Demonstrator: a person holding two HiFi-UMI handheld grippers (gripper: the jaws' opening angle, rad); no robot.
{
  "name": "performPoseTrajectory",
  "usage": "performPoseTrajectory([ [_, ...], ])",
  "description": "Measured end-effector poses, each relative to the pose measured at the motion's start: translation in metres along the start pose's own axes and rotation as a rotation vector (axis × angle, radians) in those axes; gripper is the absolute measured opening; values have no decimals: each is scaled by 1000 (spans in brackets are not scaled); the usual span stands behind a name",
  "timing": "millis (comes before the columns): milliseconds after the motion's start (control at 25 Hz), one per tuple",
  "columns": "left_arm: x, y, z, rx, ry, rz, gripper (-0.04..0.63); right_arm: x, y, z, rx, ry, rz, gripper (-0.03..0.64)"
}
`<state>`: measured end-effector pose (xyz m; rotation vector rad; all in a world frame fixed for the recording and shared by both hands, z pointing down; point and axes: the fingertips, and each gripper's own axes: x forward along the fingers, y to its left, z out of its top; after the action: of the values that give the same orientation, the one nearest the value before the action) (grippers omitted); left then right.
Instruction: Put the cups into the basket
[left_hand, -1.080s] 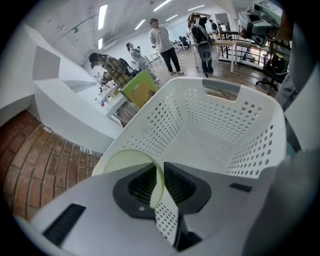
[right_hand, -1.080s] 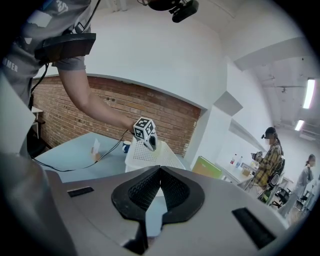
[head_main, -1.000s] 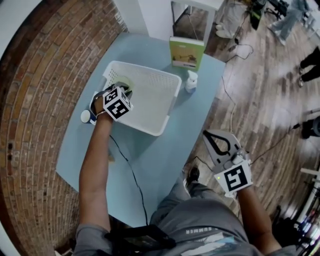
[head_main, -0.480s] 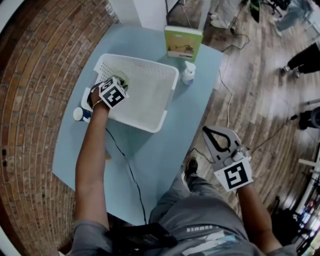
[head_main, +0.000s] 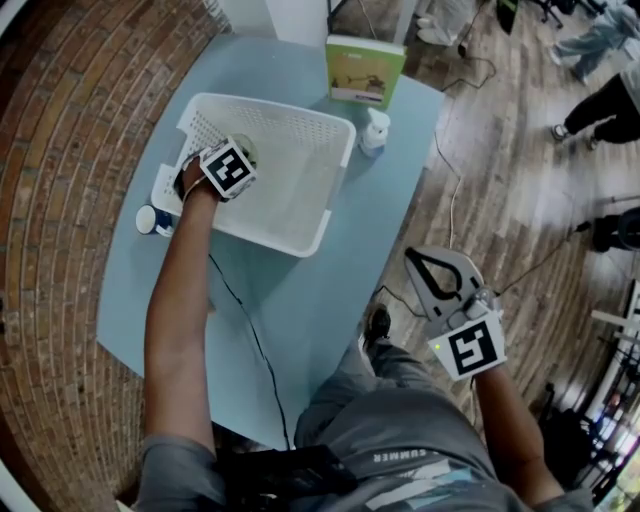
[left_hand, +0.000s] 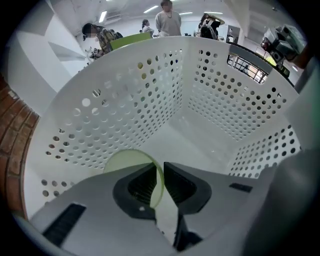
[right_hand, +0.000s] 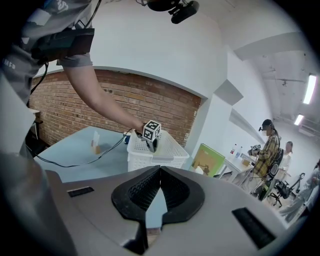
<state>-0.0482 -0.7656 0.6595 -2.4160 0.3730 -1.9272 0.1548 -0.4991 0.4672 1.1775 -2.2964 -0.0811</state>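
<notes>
The pale blue surface (head_main: 300, 300) carries the white perforated basket (head_main: 290, 195) near its far left corner, and no cup lies loose on the basket floor. The left tool (left_hand: 160, 175) reaches down inside by the basket's left wall, jaws narrow and clamped on a pale green cup (left_hand: 129, 160). I judge only the release is left. The right tool (right_hand: 160, 172) hangs off the near edge, closed and empty. A small round thing (head_main: 148, 218) at the left edge may be another cup.
</notes>
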Motion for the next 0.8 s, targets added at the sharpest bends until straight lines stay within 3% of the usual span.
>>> performPoseTrajectory([
  [360, 23, -11, -12, -45, 27, -70, 48, 2, 1, -6, 12, 13, -3, 12],
  [560, 27, -12, -17, -50, 52, -72, 48, 3, 1, -6, 14, 16, 3, 12],
  [800, 22, -16, -10, -66, 10, -99, 49, 3, -1, -5, 16, 12, 5, 12],
])
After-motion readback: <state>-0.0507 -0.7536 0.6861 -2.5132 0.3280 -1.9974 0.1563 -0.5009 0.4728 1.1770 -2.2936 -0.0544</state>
